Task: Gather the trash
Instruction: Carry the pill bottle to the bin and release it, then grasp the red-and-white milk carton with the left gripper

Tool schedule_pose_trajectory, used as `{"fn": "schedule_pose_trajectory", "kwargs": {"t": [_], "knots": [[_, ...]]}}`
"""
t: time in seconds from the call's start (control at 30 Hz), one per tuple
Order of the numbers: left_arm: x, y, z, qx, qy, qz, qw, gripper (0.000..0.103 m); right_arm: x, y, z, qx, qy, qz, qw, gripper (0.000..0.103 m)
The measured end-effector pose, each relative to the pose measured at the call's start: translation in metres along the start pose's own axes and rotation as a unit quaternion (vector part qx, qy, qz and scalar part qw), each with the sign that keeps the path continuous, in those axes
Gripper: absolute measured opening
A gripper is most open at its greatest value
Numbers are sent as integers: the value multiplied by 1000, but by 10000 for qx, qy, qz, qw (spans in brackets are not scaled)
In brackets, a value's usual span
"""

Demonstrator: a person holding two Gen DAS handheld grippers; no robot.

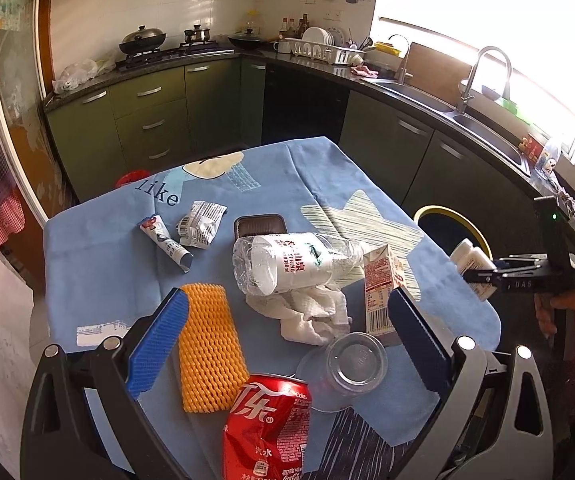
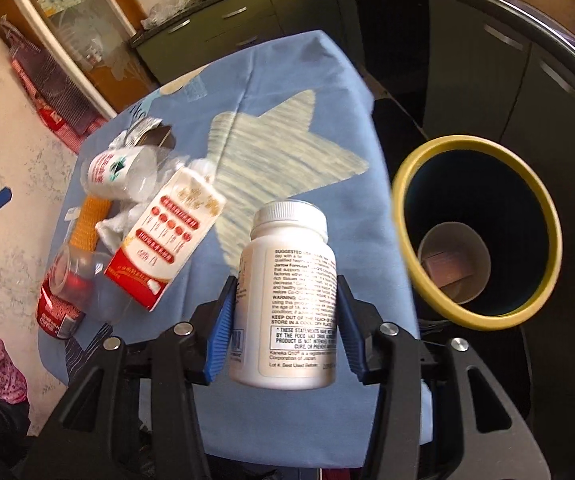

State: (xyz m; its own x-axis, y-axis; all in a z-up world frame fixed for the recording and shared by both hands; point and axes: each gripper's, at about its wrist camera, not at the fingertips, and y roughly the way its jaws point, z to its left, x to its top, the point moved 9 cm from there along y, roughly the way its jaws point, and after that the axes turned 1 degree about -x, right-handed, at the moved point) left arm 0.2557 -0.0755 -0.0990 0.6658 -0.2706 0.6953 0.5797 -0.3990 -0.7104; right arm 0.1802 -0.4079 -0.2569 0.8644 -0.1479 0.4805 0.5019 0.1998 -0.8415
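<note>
My right gripper [image 2: 285,282] is shut on a white pill bottle [image 2: 287,296], holding it up above the blue tablecloth [image 2: 287,80], left of a yellow-rimmed dark bin [image 2: 467,142]. The left wrist view shows the same bottle [image 1: 465,258] at the table's right edge. My left gripper [image 1: 287,296] stands open over the near part of the table with nothing gripped. Below it lie a dented red cola can [image 1: 265,428], an orange foam net [image 1: 207,348], a clear plastic cup [image 1: 351,364], a crumpled tissue [image 1: 307,312], a plastic water bottle [image 1: 287,262] and a milk carton [image 1: 381,284].
Farther back lie a squeezed tube [image 1: 165,242], a crumpled wrapper [image 1: 201,222] and a dark tray [image 1: 261,224]. A paper cup [image 2: 453,268] lies inside the bin. Kitchen cabinets, a stove and a sink [image 1: 483,128] ring the table. A person's hand [image 1: 567,308] holds the right gripper.
</note>
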Motion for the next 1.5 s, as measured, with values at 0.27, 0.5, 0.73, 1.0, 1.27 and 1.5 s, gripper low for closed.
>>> {"fn": "schedule_pose_trajectory", "kwargs": {"t": [0.27, 0.5, 0.73, 1.0, 1.27, 1.5], "knots": [[7, 8, -23, -25, 198, 99, 9998, 98, 32, 18, -121, -839, 850, -40, 9928, 45], [13, 17, -50, -64, 480, 228, 9986, 98, 40, 67, -180, -1086, 1282, 346, 9852, 53], [20, 29, -83, -197, 795, 380, 9959, 98, 37, 64, -182, -961, 1347, 87, 9862, 57], [18, 50, -127, -300, 1199, 682, 9900, 98, 20, 45, -177, -800, 1282, -144, 9884, 63], [5, 90, -158, -110, 1508, 1228, 9808, 98, 9, 32, -178, -609, 1198, -309, 9905, 63], [-19, 133, -166, 49, 1467, 1904, 9707, 98, -5, 23, -181, -406, 1138, -370, 9920, 64]]}}
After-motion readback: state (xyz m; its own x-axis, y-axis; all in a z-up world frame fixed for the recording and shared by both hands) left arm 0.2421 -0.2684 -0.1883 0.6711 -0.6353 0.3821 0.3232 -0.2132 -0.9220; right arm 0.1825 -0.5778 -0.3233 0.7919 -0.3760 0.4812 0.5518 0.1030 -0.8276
